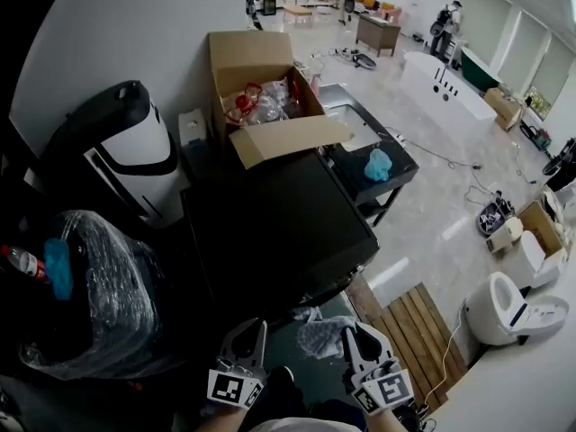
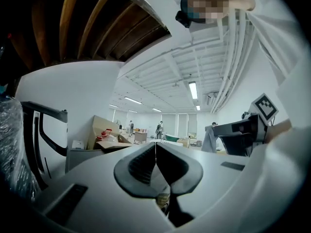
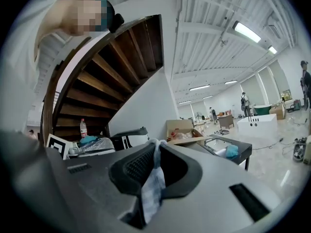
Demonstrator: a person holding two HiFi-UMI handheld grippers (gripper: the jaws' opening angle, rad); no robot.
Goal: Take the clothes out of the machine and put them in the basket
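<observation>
Both my left gripper [image 1: 252, 331] and right gripper [image 1: 360, 336] have fingers clamped on the checked cloth [image 1: 322, 333] between them: out of the machine [image 1: 270, 223], basket pending.

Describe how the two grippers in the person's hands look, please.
Both the left gripper and the right gripper have pale grey, wedge-shaped jaws lined with dark ribbed pads. Each carries a cube with black-and-white square markers.

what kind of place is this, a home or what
Most likely a big open showroom or test hall, not a home: a white bathtub and a toilet stand loose on the glossy floor, with an open cardboard box nearby.
</observation>
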